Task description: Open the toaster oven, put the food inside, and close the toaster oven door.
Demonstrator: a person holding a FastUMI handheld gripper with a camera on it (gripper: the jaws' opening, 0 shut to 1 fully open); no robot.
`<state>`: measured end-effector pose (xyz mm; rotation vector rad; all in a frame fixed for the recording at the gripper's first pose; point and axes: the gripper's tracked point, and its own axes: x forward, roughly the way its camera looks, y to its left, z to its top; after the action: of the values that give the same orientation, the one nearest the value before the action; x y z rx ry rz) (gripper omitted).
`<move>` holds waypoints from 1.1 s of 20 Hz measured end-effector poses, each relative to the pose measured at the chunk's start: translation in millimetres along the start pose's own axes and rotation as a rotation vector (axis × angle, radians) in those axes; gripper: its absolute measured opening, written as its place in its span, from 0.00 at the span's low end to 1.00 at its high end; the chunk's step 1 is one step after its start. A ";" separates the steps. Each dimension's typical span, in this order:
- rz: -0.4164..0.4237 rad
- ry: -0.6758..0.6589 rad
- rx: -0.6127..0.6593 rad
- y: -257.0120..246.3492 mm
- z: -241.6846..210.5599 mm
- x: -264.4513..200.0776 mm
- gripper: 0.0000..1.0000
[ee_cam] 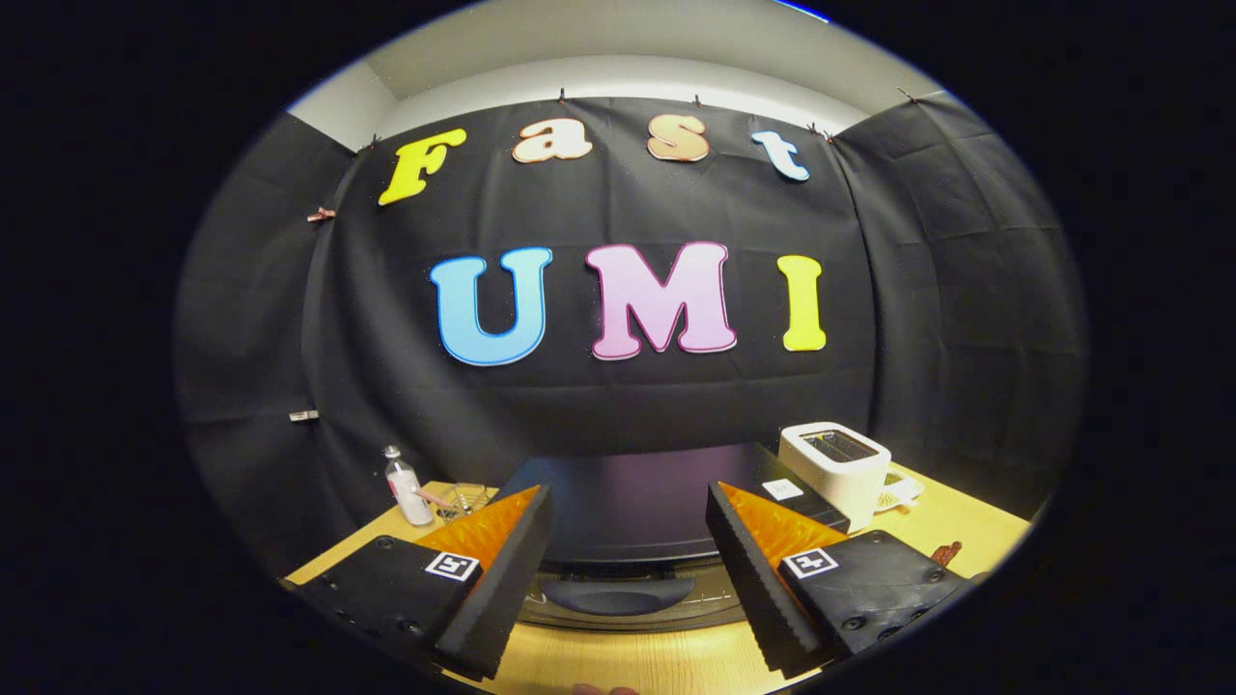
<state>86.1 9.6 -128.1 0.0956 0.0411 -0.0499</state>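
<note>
The black toaster oven (632, 516) stands on the wooden table (637, 661), seen from above, with its flat top between and just ahead of my fingers. Its dark door handle (618, 594) and the glass of the door (715, 606) show below the top's front edge; the door looks shut. My gripper (628, 492) hovers over the oven, open wide, with nothing between its fingers. A small brown item (946, 553), possibly the food, lies on the table to the right of the right finger; it is too small to identify.
A white slot toaster (835, 468) stands behind the oven's right corner, with a small white object (900, 492) beside it. Left of the oven are a clear bottle (406, 487) and a small wire basket (463, 500). Black cloth walls close the booth behind.
</note>
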 end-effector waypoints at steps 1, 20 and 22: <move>-0.002 0.013 -0.004 0.3 -12.0 4.9 0.98; -0.004 0.213 -0.051 5.0 -120.3 -62.5 0.96; -0.005 0.244 -0.054 3.5 -138.6 -79.0 0.97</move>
<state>2.1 30.3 -262.2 0.0468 0.2863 -0.0416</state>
